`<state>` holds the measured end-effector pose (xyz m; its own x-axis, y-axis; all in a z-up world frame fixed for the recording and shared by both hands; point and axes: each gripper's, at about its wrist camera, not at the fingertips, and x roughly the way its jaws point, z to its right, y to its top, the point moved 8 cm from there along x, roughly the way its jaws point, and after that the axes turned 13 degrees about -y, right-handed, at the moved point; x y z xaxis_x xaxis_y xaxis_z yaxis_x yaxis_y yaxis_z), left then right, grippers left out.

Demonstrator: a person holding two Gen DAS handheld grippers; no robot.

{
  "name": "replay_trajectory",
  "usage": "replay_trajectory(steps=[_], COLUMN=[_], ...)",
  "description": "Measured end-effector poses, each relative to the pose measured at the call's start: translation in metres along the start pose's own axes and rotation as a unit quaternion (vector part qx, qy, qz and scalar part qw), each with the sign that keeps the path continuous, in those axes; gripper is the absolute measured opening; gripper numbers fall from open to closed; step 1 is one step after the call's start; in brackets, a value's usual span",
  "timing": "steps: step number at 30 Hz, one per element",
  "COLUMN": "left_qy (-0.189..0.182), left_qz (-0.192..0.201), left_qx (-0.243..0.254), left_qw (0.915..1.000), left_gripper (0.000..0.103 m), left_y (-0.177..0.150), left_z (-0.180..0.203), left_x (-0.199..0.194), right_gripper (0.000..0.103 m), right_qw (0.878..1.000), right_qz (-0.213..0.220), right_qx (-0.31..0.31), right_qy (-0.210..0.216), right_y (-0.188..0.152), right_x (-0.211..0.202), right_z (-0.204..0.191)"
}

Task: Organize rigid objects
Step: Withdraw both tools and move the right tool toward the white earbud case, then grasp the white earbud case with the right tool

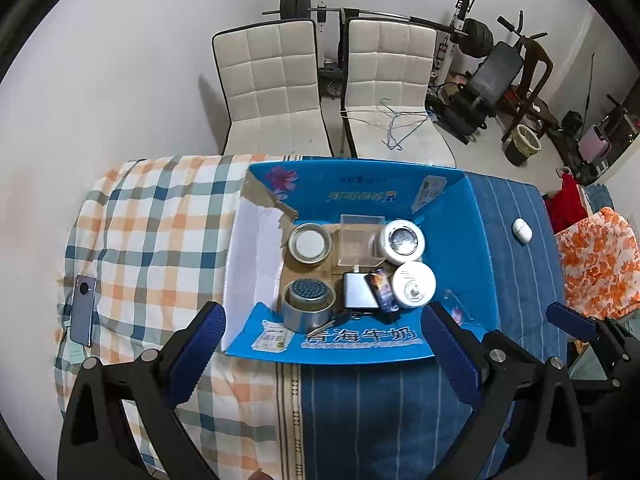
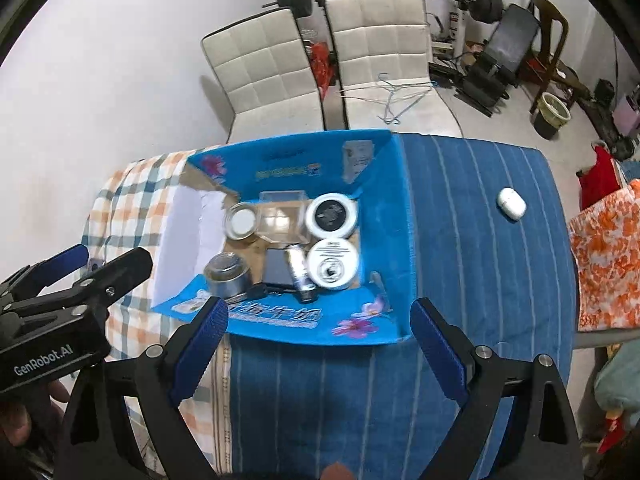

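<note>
Now both the left gripper point(image 1: 320, 354) and the right gripper point(image 2: 318, 348) are held wide open and empty above the blue box point(image 1: 360, 350) where the jars are packed, so the white case point(image 1: 523, 231) left on the table could be forgotten.

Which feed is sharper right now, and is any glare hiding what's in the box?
Left wrist view is crisp: print on the blue box reads clearly. Right wrist view is motion-blurred, that print smeared. Glare sits on the clear plastic case in the right view; both views bend straight edges.
</note>
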<state>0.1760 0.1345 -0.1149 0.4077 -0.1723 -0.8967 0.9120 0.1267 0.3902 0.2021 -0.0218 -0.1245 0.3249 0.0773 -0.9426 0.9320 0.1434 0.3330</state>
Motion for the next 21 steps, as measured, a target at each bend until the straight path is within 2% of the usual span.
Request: replay_trajectory(steps=[4, 10, 15, 21], left_qy=[-0.013, -0.032, -0.058, -0.048], left_qz=[-0.002, -0.006, -0.036, -0.071], left_qx=[0.0, 0.007, -0.018, -0.048], left_qw=[0.9999, 0.9994, 0.9975, 0.9952], left_gripper=[0.1, 0.1, 0.1, 0.1], left_y=[0.012, 0.046, 0.067, 0.075], left_z=[0.019, 0.062, 0.084, 0.093], left_x=[0.013, 0.061, 0.13, 0.201], right_gripper=[0.095, 0.095, 0.095, 0.094], right_qw=[0.999, 0.988, 0.971, 0.953], right_qz=[-0.006, -0.026, -0.058, -0.103], right_qx=[0.036, 0.13, 0.214, 0.27], right_qy=[-0.012, -0.074, -0.093, -0.092], right_y=[0.017, 0.056, 0.083, 0.101], right_x=[0.015, 0.065, 0.135, 0.231], right_z=[0.047, 0.161, 0.244, 0.284])
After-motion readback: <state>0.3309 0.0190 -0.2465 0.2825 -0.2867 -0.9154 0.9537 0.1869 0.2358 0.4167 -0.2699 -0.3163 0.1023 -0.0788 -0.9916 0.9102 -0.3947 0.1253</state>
